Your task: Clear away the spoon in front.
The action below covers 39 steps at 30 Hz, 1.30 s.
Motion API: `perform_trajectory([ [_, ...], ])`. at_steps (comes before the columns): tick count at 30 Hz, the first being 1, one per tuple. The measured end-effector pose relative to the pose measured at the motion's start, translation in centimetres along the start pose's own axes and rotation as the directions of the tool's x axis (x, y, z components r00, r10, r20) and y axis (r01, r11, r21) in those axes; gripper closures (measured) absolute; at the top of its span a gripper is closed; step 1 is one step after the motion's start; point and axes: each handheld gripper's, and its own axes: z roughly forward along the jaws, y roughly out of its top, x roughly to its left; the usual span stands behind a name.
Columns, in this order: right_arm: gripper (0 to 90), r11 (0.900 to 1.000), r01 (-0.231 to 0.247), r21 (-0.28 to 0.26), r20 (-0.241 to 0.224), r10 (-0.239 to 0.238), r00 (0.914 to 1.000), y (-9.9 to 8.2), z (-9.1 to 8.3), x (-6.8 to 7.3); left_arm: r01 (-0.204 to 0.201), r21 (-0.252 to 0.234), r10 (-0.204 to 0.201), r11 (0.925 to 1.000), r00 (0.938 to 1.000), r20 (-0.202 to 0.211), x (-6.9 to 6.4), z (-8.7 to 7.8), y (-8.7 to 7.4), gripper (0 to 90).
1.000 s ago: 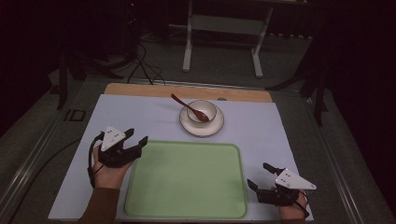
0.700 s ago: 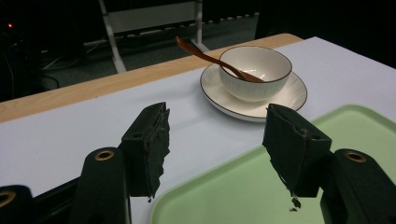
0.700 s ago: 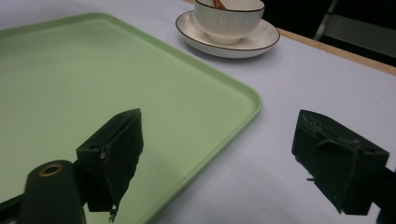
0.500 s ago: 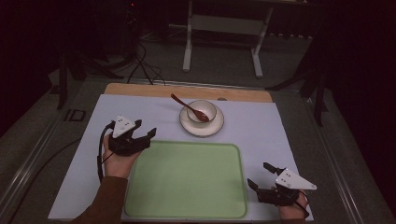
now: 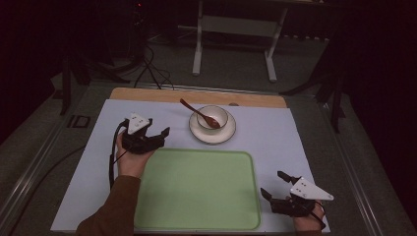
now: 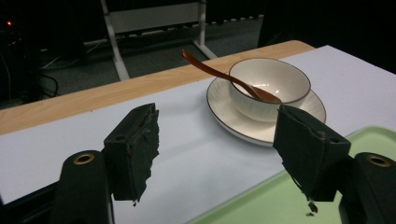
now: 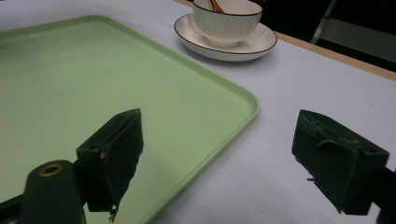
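The right gripper (image 7: 217,161) has its two black jaws wide apart, holding nothing. A green tray (image 7: 70,79) lies under the left jaw. Farther off, a white bowl (image 7: 227,16) sits on a saucer (image 7: 233,46).

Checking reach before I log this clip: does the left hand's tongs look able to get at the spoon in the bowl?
Probably yes. The left tongs are open and aimed at the bowl; the spoon handle sticks out over the rim toward them, with bare mat between.

text: none legible | labels: none | brands: none | numbers: none | signs: none
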Motion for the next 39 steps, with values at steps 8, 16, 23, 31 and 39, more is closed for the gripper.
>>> perform_trajectory([
  [8, 16.1, 1.0, 0.001, -0.002, 0.0, -0.001, 1.0, 0.0, 0.0, 0.0, -0.001, -0.01, 0.001, 0.9999, 0.9999, -0.016, 0.2, 1.2, 1.1, 27.4],
  [16, 16.1, 1.0, 0.001, -0.002, 0.0, -0.001, 1.0, 0.0, 0.0, 0.0, -0.003, -0.004, 0.003, 1.0, 0.9998, -0.019, 0.1, 2.8, 1.9, 22.5],
  [23, 16.1, 1.0, -0.003, 0.002, -0.001, 0.003, 1.0, 0.0, 0.1, -0.1, 0.004, -0.006, -0.004, 1.0, 0.9994, -0.034, 0.1, 4.0, 2.6, 21.0],
  [31, 16.1, 1.0, 0.0, 0.002, -0.004, 0.0, 1.0, -0.1, 0.1, -0.1, 0.012, -0.007, -0.013, 0.9999, 0.9991, -0.041, 0.2, 5.3, 3.4, 18.3],
  [39, 16.1, 1.0, 0.001, 0.003, -0.008, -0.001, 1.0, -0.1, 0.3, -0.1, 0.032, -0.013, -0.033, 0.9994, 0.9983, -0.048, 0.4, 7.5, 4.1, 17.9],
])
